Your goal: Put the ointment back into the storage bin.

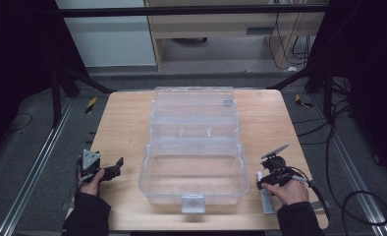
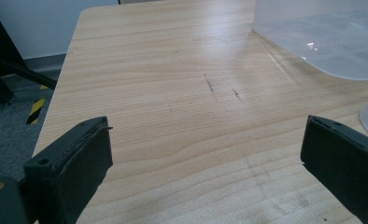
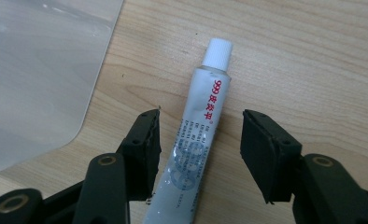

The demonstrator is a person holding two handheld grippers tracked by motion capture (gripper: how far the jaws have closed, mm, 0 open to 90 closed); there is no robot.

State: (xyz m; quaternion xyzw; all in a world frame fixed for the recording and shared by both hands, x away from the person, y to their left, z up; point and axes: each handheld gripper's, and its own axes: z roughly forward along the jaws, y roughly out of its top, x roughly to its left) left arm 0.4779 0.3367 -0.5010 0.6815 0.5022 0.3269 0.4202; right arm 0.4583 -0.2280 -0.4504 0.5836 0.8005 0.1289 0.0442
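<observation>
The right gripper (image 3: 201,149) stands spread, its jaws straddling the tube (image 3: 198,140) on the table. Light, soft and slippery, it wants a mid-body pinch. The left gripper (image 2: 205,163) gapes empty.

White tube (image 3: 198,135), red print; clear box (image 1: 194,169); pale wood-grain table (image 1: 127,123); black tongs (image 3: 198,154).

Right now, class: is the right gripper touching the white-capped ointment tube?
Cannot tell. In the right gripper view the tube lies between the open right gripper: clear wood beside one jaw, the other right at its edge.
</observation>
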